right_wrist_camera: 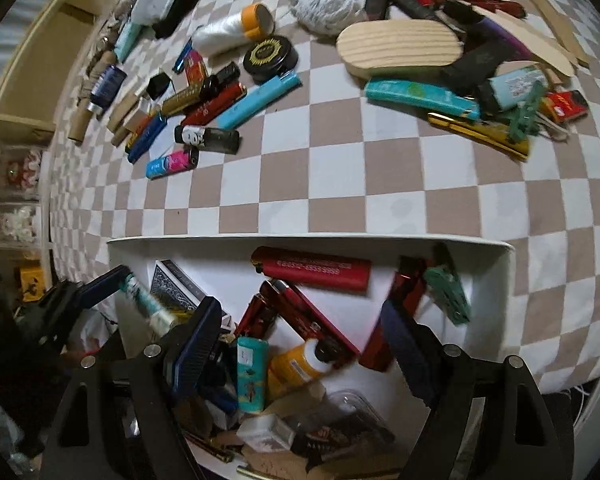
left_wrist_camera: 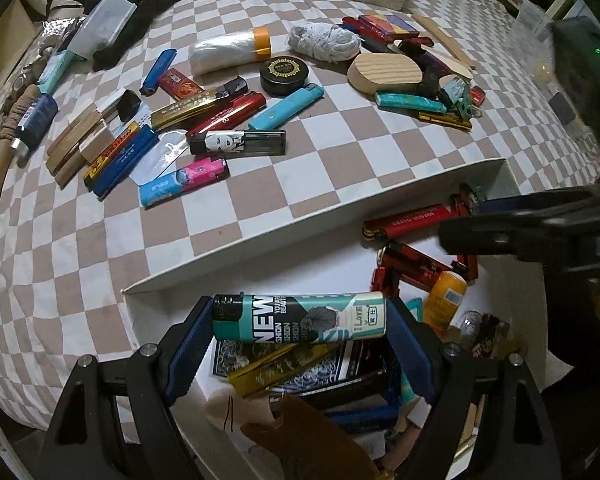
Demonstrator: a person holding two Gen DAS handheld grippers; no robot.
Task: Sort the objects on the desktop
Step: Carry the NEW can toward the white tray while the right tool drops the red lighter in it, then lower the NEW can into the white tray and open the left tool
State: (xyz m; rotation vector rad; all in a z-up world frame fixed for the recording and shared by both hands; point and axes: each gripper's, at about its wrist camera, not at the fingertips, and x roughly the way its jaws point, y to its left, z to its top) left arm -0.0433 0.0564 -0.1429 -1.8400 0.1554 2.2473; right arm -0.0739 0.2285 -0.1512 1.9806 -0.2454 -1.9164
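My left gripper is shut on a teal and black lighter printed "NEW", held crosswise by its two ends between the blue pads. It hangs over the open white box, above a deck of cards and a gold lighter. My right gripper stands open over the same box with nothing between its fingers. Below it lie a red lighter, an orange bottle and a small teal lighter. The right wrist view also shows the left gripper with its lighter at the box's left end.
The checkered cloth holds two piles. In the left one are a light blue lighter, a black lighter with a face and a pink lighter. A round black tin and an oval wooden block lie farther back.
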